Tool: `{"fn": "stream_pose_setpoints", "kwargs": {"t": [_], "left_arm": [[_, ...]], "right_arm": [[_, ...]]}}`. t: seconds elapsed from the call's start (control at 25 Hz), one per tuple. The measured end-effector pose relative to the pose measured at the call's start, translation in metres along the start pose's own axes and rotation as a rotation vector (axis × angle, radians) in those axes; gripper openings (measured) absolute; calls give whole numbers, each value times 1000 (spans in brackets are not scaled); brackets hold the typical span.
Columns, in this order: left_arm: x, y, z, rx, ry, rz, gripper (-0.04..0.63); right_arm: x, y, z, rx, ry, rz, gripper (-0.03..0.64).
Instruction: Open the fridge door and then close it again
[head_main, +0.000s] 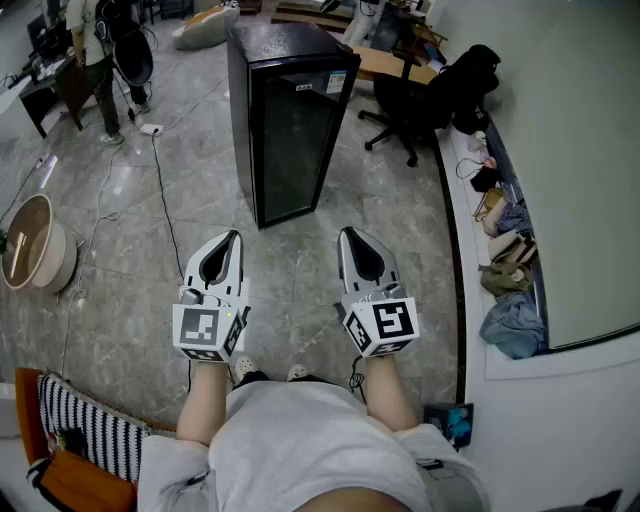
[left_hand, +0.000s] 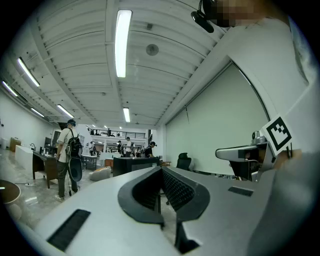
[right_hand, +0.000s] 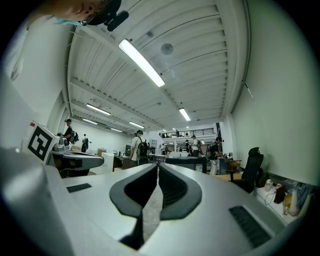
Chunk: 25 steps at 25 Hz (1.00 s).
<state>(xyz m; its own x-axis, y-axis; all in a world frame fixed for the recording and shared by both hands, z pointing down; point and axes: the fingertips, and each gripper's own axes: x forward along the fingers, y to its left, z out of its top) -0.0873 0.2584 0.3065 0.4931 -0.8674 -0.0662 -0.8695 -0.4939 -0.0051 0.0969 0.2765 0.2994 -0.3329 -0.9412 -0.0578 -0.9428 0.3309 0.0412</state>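
Note:
A black fridge (head_main: 288, 115) with a dark glass door stands shut on the grey tiled floor ahead of me. Both grippers are held level at waist height, well short of it. The left gripper (head_main: 234, 236) has its jaws together with nothing between them. The right gripper (head_main: 346, 233) is also shut and empty. In the left gripper view the fridge (left_hand: 131, 165) shows small and far off past the left gripper (left_hand: 161, 169). The right gripper view shows the fridge (right_hand: 186, 163) beyond the right gripper (right_hand: 157, 166).
A black office chair (head_main: 402, 100) stands right of the fridge. A low shelf (head_main: 500, 240) with clothes and bags runs along the right wall. A round tub (head_main: 35, 245) and a cable (head_main: 165, 200) lie on the floor at left. A person (head_main: 95, 60) stands far left.

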Motion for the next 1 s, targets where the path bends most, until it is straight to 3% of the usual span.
{"fn": "stream_pose_setpoints", "kwargs": {"t": [0.6, 1.0], "left_arm": [[3, 48, -6, -18, 2, -17, 15], [1, 99, -11, -10, -3, -68, 15]], "right_arm": [[32, 30, -3, -7, 9, -30, 25], [61, 60, -5, 8, -34, -118, 25]]}}
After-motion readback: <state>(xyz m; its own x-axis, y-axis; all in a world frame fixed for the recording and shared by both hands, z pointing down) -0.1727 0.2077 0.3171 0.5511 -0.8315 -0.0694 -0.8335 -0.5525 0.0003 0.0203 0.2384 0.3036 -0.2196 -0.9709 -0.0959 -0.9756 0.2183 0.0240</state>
